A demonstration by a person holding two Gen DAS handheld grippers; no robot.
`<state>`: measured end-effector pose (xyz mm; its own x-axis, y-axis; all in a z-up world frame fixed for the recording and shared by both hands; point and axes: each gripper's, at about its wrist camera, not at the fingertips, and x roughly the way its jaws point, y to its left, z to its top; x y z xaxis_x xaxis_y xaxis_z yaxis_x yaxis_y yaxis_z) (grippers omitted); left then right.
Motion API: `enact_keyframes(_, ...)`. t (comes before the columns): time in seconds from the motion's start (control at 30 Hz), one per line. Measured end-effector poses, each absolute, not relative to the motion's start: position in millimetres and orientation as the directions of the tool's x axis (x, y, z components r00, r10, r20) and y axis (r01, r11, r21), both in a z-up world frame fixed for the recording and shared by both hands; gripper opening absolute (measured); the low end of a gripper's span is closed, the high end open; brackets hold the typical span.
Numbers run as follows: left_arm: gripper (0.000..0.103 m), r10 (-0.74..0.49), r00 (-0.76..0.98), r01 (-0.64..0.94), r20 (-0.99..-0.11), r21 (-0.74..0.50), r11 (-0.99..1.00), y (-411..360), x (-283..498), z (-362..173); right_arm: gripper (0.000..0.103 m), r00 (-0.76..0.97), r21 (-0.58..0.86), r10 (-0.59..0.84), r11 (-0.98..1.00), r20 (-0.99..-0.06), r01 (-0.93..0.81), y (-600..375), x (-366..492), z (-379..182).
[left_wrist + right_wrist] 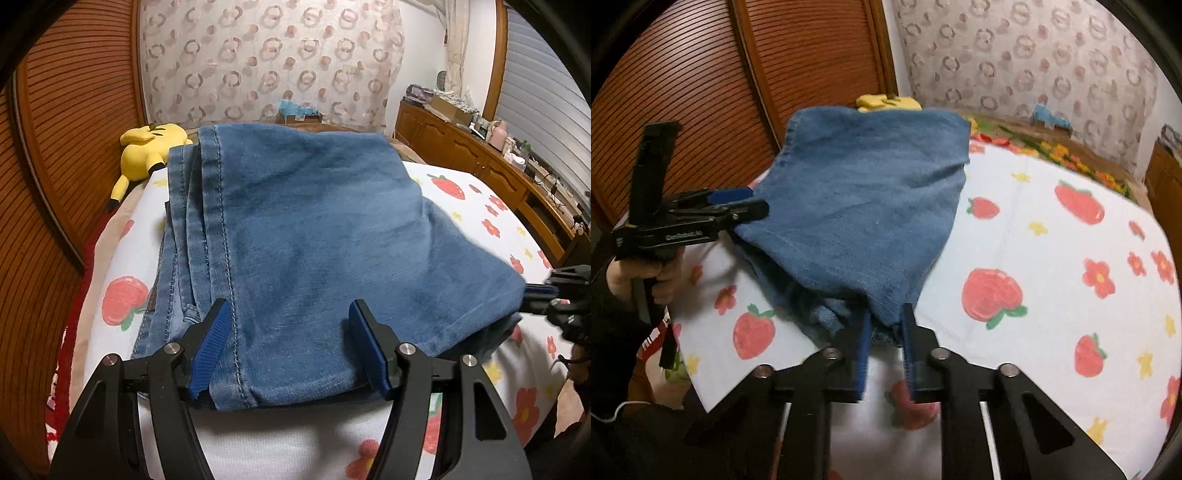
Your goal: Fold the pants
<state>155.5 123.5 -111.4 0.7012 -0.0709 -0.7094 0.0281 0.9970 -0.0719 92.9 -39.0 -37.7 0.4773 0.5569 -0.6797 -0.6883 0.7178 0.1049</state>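
A pair of blue denim pants (314,236) lies folded into a stack on a bed with a strawberry-print sheet (476,206). My left gripper (288,314) is open, its blue pads on either side of the near edge of the pants. In the right wrist view the pants (864,206) fill the middle and the left gripper (746,203) sits at their left edge. My right gripper (886,314) has its fingers a small gap apart with the near corner of the pants between them; it also shows at the right edge of the left wrist view (546,295).
A yellow plush toy (147,151) lies at the head of the bed behind the pants. A slatted wooden door (66,147) stands on the left. A wooden cabinet (480,155) with clutter runs along the right. A patterned curtain (273,59) hangs behind.
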Motion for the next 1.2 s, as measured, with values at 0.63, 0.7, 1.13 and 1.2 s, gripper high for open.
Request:
enact_keyframes(0.63, 0.067, -0.073, 0.698, 0.039, -0.712, -0.065, 0.997, 129, 155, -100, 0.001, 0.514, 0.15, 0.565, 0.754, -0.646, -0.639, -70, 78, -23)
enact_keyframes(0.7, 0.067, -0.071, 0.71, 0.038, -0.701, -0.062, 0.997, 129, 154, -91, 0.001, 0.522, 0.157, 0.57, 0.756, -0.634, -0.635, -75, 78, -18)
enact_keyframes(1.13, 0.067, -0.094, 0.726, 0.109, -0.682, -0.021, 0.994, 107, 201, -54, 0.031, 0.543, 0.118, 0.56, 0.756, -0.626, -0.644, -54, 113, -18)
enact_keyframes(1.2, 0.067, -0.097, 0.72, 0.118, -0.687, -0.016, 0.993, 106, 217, -51, 0.031, 0.537, 0.108, 0.558, 0.75, -0.632, -0.652, -47, 122, -19)
